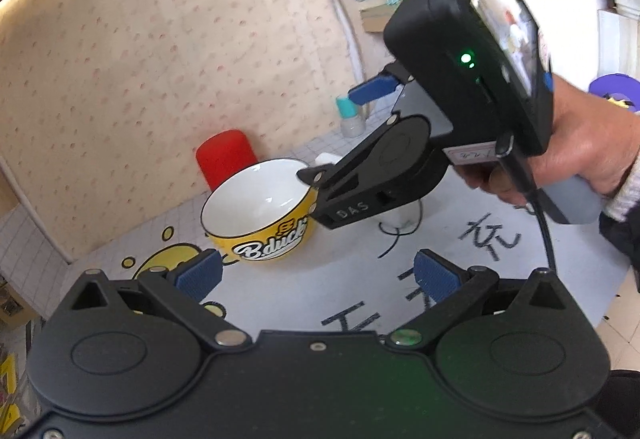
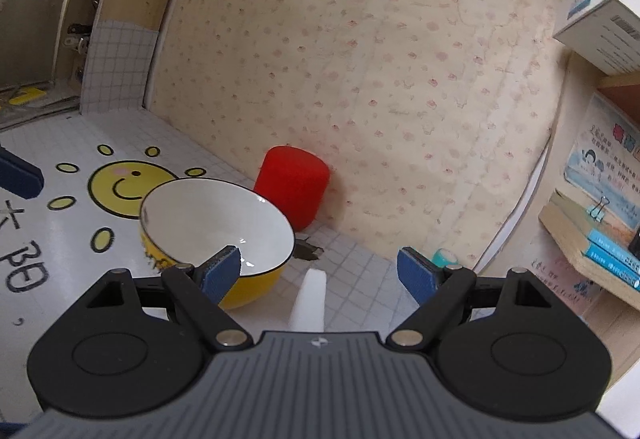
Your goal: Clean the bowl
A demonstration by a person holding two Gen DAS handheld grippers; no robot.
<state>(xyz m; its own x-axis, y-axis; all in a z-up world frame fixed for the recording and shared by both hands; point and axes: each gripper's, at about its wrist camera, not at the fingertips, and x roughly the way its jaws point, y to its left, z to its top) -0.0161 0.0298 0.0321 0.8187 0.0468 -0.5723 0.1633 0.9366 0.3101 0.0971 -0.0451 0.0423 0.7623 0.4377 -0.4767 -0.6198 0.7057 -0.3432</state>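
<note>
Both grippers' fingers spread, gripping nothing: left gripper [image 1: 316, 273], right gripper [image 2: 320, 271]; yellow bowl [image 2: 216, 223] white inside, empty

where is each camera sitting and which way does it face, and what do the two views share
Left wrist view: sits on the left gripper, looking forward and down across the table at the yellow bowl; shows its own open blue-padded fingers, plus the right gripper and the hand holding it.
Right wrist view: sits on the right gripper, facing the floral wall over the bowl and a white object below; shows its own open fingers.
Shared: the bowl, the red cylinder behind it, the wall, the sun-printed tabletop.
</note>
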